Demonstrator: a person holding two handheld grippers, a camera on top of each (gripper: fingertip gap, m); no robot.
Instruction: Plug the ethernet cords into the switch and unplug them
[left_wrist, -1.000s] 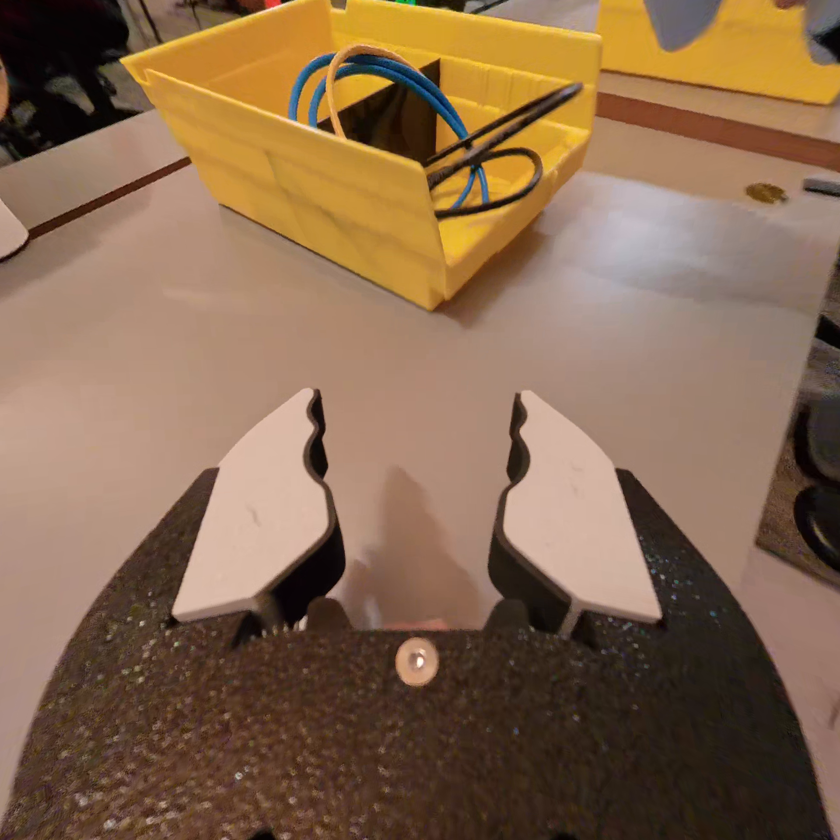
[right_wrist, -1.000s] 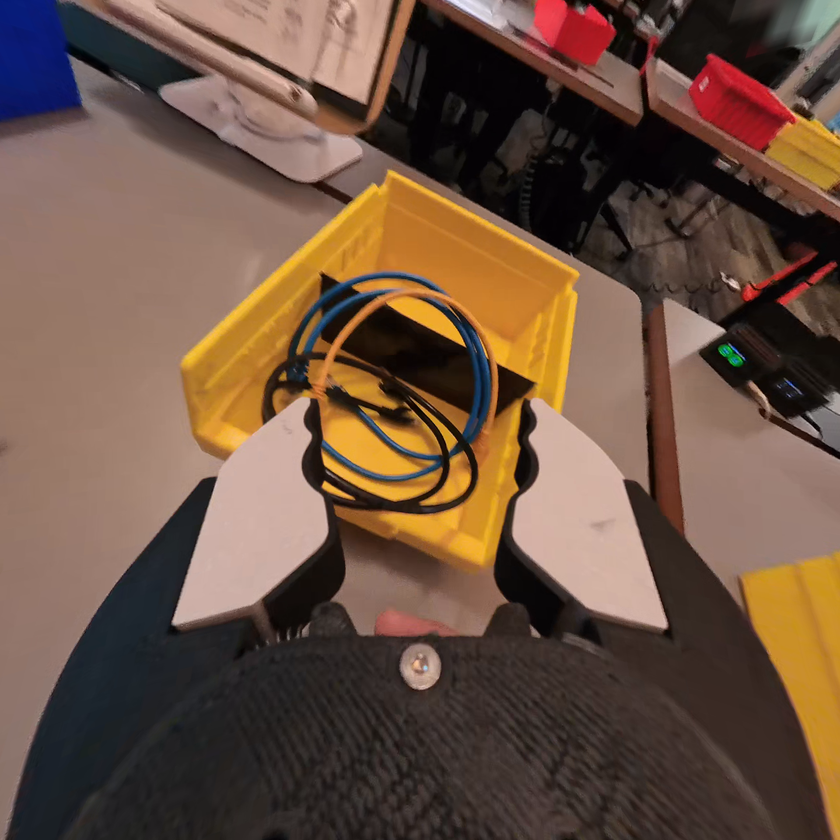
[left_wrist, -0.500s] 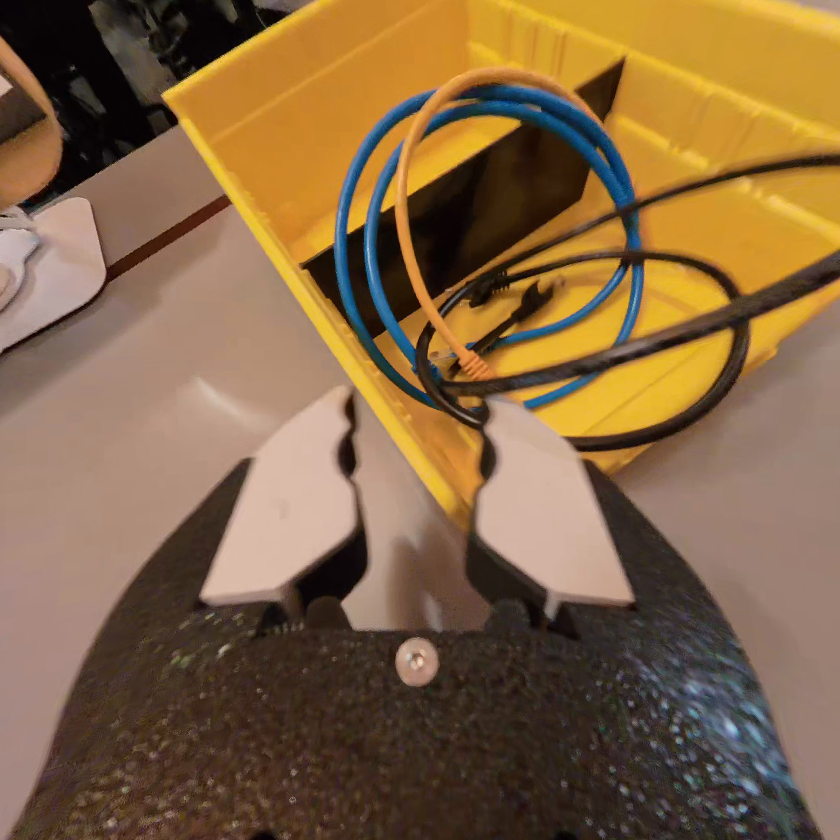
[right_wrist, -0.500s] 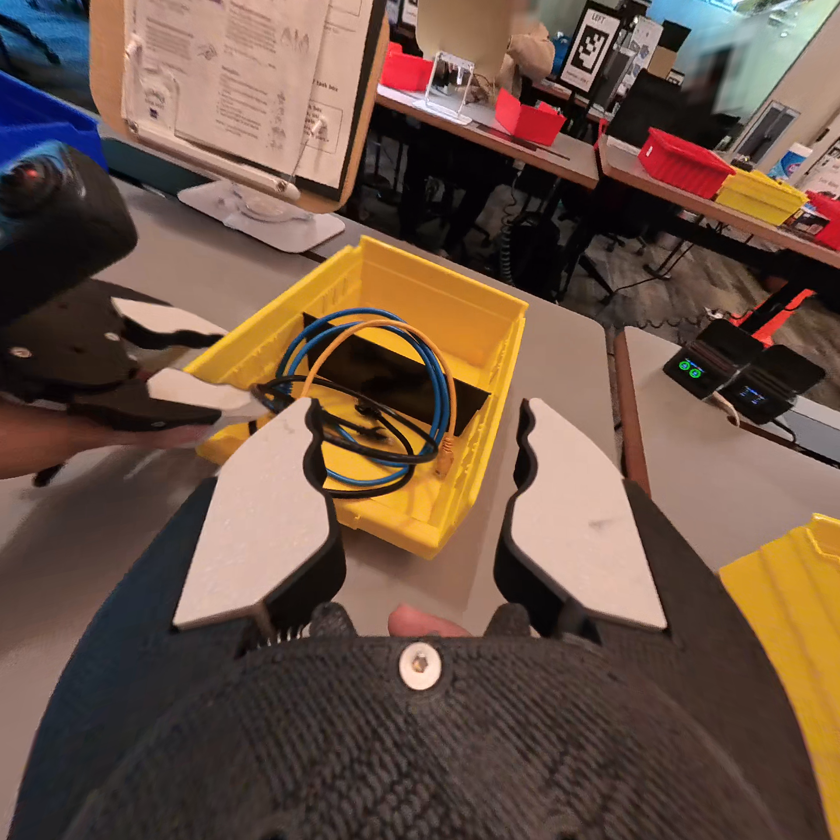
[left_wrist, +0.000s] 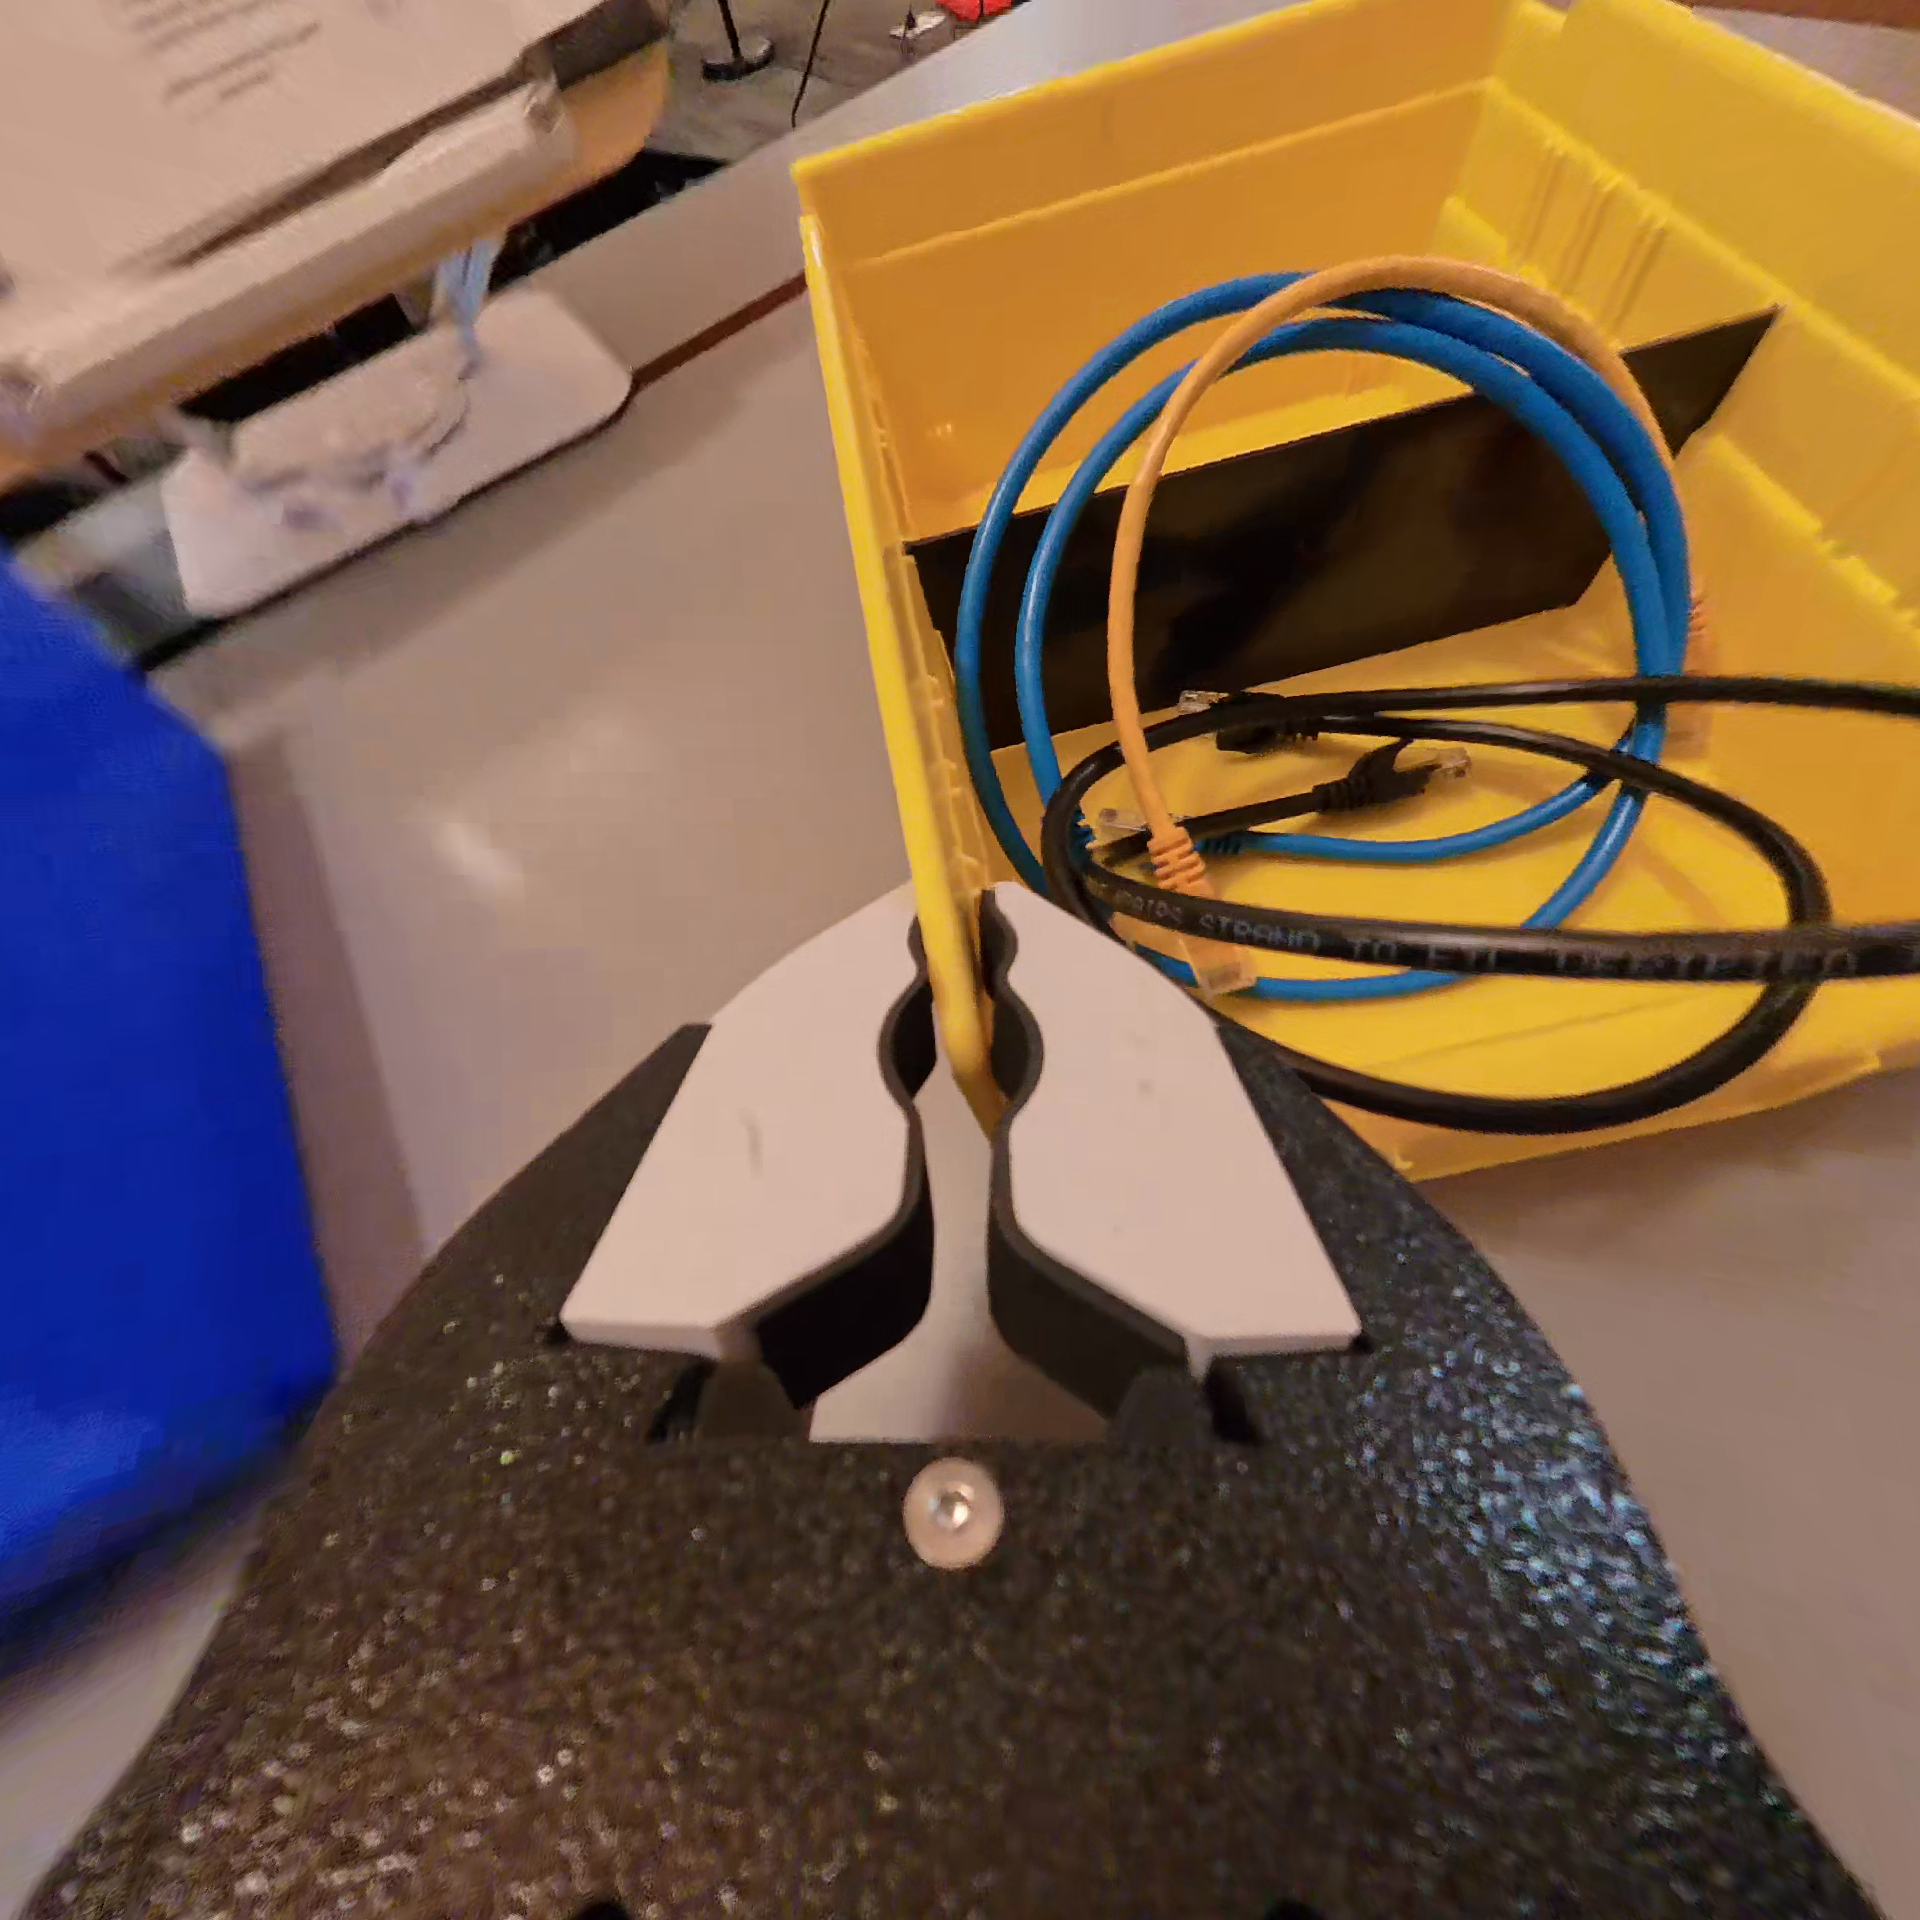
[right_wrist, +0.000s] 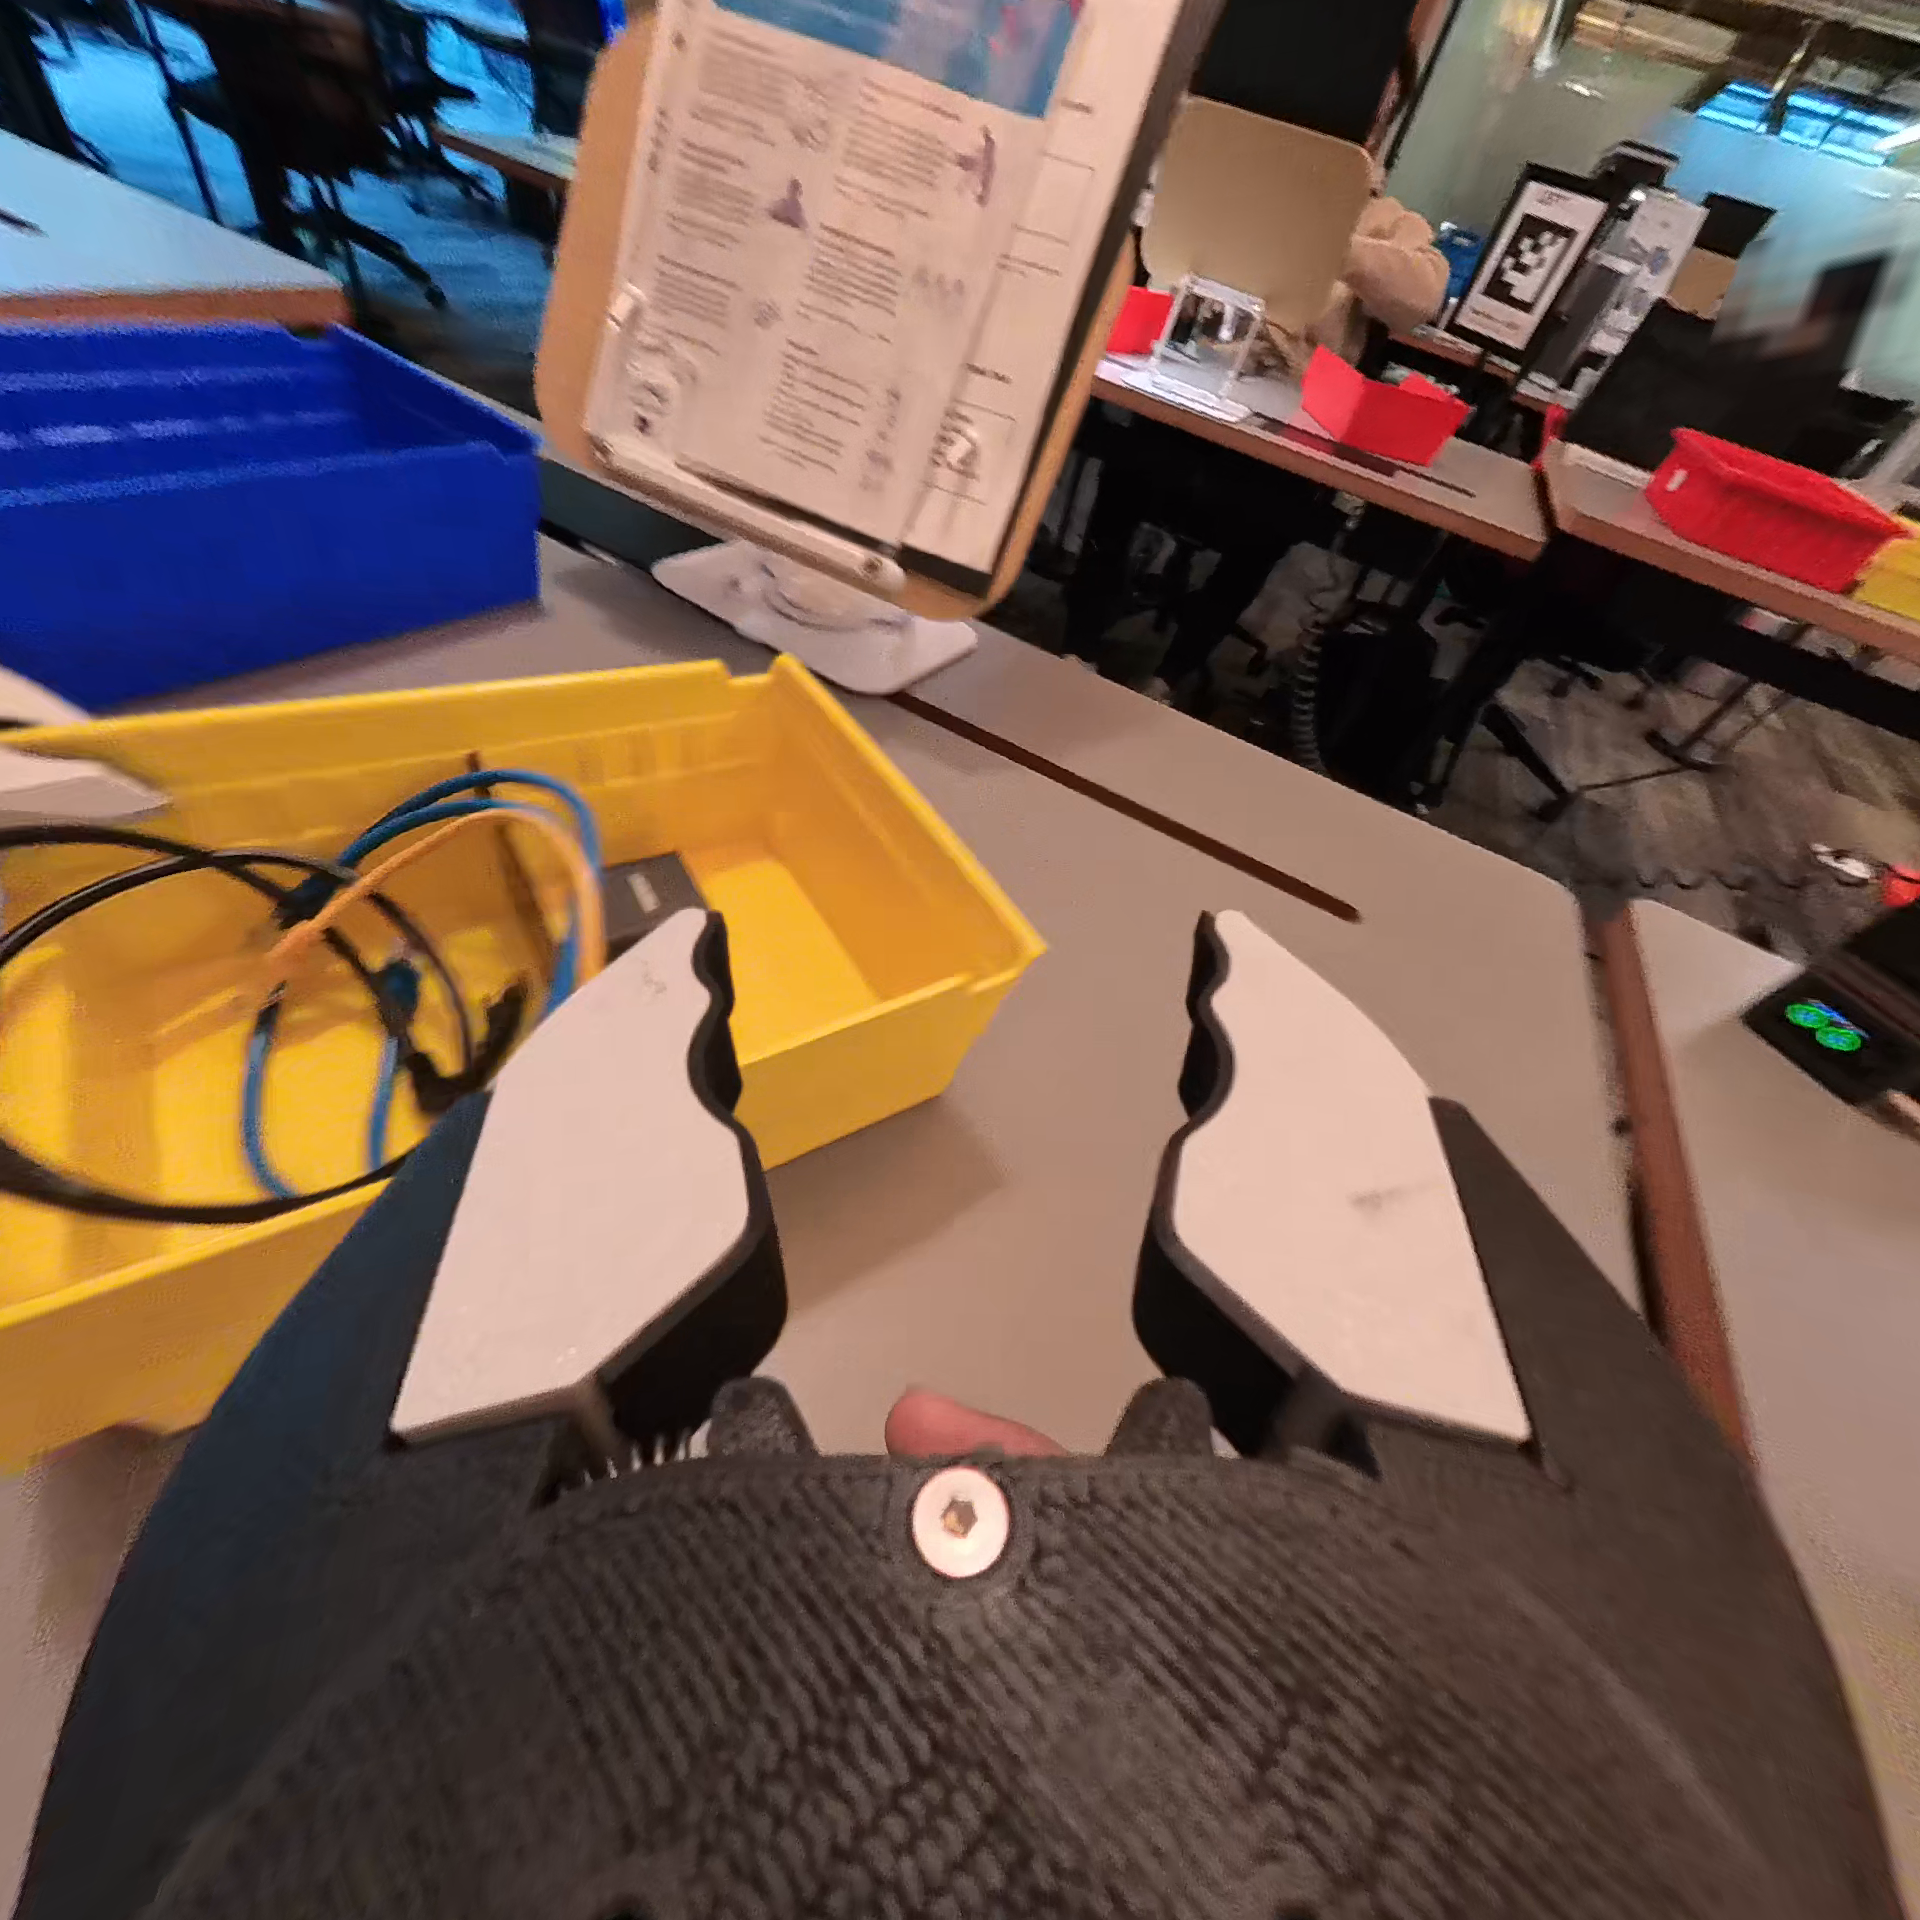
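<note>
the left gripper (left_wrist: 961, 940), open and short of the yellow plastic bin (left_wrist: 1195, 208) a second ago, now has its jaws pinched narrow on the bin's near corner wall, likely to steady or drag it before any plugging. the right gripper (right_wrist: 956, 1039) hangs beside the bin, jaws wide and empty. inside the bin lie coiled blue (left_wrist: 1558, 364), orange (left_wrist: 1127, 582) and black ethernet cords (left_wrist: 1455, 956), all unplugged, against a black divider (left_wrist: 1351, 540); the dark box-shaped switch (right_wrist: 649, 899) sits behind it.

Left tongs (left_wrist: 961, 935) pinched, right tongs (right_wrist: 956, 935) agape
</note>
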